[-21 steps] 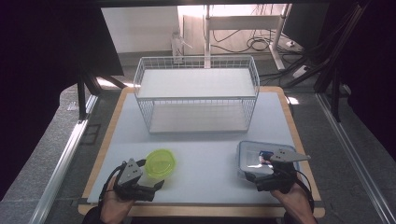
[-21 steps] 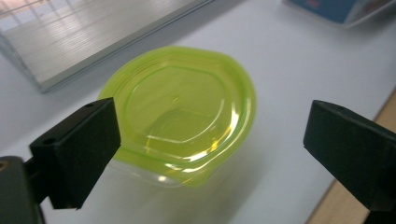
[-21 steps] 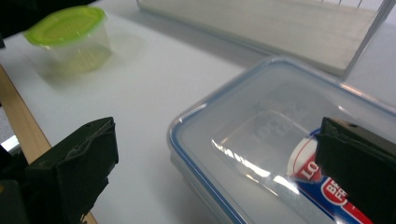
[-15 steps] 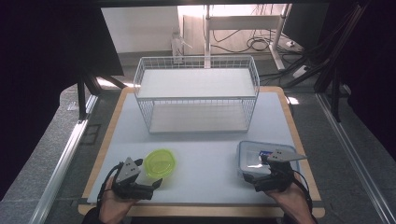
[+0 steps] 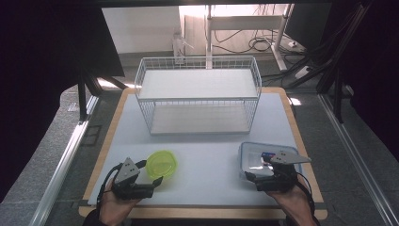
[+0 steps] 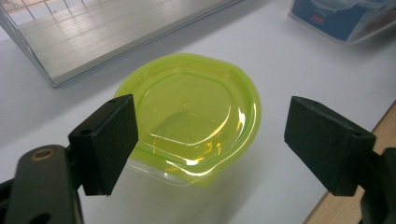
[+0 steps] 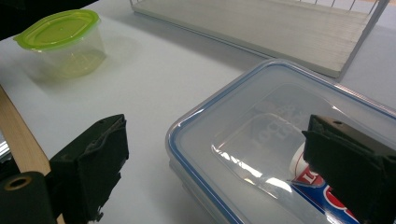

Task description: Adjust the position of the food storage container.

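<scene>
High view: left hand-held gripper [image 5: 157, 180] sits just behind the green-lidded tub [image 5: 162, 164]; right hand-held gripper [image 5: 251, 176] is at the clear box [image 5: 263, 155].
Left gripper view: jaws wide, tub between, unpressed, lined up for grasping.
Right gripper view: jaws wide, straddling the box corner.

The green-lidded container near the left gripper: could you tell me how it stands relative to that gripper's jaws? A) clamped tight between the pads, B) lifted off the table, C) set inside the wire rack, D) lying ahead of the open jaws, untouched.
D: in the left gripper view the green-lidded container rests on the table ahead of the left gripper, whose jaws stand wide apart with neither pad touching it.
</scene>
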{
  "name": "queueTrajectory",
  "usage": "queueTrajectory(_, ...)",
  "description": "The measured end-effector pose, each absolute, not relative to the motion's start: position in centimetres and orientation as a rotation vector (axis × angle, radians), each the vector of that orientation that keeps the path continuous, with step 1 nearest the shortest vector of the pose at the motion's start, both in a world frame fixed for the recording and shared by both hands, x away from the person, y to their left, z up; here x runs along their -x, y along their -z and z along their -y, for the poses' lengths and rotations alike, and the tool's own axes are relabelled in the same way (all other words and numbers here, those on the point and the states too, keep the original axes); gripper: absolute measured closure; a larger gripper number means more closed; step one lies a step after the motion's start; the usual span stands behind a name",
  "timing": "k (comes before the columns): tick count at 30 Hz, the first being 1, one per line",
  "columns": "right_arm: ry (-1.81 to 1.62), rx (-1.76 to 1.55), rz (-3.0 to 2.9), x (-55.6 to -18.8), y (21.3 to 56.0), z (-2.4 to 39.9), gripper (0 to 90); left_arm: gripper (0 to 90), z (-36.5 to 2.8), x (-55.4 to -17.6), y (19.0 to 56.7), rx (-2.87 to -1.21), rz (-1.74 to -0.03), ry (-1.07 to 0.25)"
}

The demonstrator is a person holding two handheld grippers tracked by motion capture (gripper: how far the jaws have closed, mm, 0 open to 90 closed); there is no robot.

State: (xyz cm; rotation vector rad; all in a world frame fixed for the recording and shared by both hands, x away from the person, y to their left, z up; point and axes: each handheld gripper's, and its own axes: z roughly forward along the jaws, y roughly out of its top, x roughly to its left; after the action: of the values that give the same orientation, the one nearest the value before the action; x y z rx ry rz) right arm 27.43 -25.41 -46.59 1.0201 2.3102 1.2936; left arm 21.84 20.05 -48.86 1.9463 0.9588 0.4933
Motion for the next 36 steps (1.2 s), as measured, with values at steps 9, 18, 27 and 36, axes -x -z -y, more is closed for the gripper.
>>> queueTrajectory(9,-1.289,-0.977,-2.312,-27.4,46.2,25.4,17.1,39.0,-18.8,-21.9,47.9,-1.948,-0.902,-0.476)
queueTrajectory(18,-1.306,-0.984,-2.280,-27.5,45.9,25.4,18.2,73.2,-17.0,-22.9,47.3,-1.947,-0.877,-0.384)
queueTrajectory(27,-1.290,-0.954,-2.276,-27.4,45.7,25.0,19.5,90.0,-14.8,-23.6,47.8,-1.986,-0.846,-0.337)
queueTrajectory(36,-1.271,-0.950,-2.295,-27.3,46.0,24.6,20.4,90.0,-14.0,-24.8,49.4,-2.046,-0.933,-0.321)
